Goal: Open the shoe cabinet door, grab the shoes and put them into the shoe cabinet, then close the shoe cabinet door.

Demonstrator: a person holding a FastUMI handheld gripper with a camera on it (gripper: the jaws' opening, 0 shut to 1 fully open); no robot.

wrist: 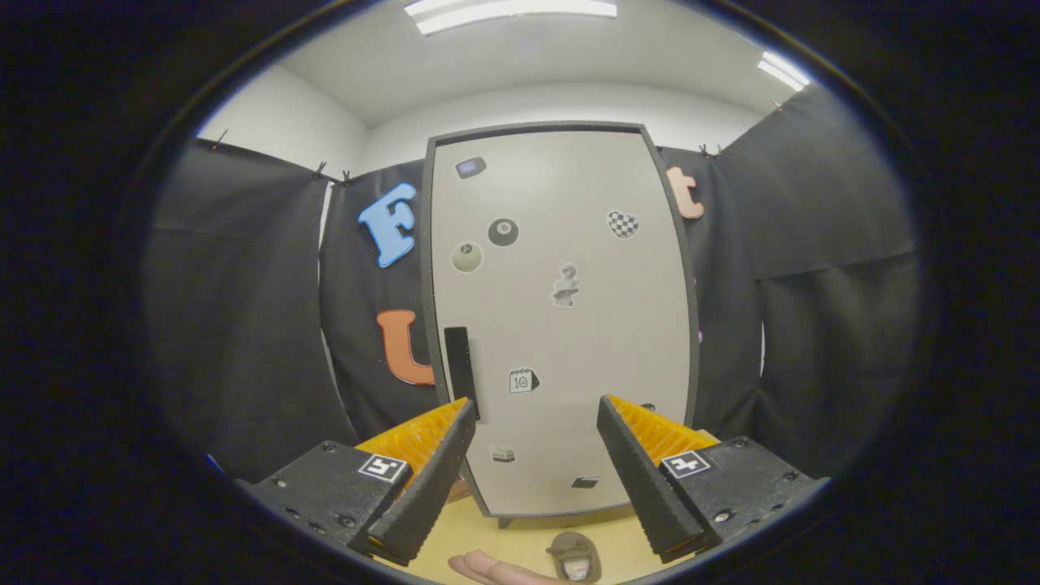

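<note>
Claw (536,443) was spread wide, nothing between the fingers, both fingertips in free air. Cabinet (561,325) stood dead ahead, beyond the tips, upright on the yellow floor (520,528). Door (569,244) was shut, flush in its dark frame, no gap showing on any edge. Black handle (460,372) ran vertical along the door's left edge, just above and beyond the left fingertip; the tip looked near it, but contact could not be judged from this angle. Right finger pointed at the door's lower right, near the frame edge. Stickers (503,232) were scattered over the door face. Black cloth wall (244,325) flanked the cabinet on both sides, close behind it; the room left of the handle side was open between cloth and frame. Cabinet's bottom edge sat on short feet just past the finger bases, with a strip of bare floor below the claw. Shoe (575,556) lay on that floor below and between the fingers, nearer than the cabinet, slightly toward the right finger. A hand (487,569) lay just left of the shoe, fingers showing, touching or nearly touching it; which could not be told.
</note>
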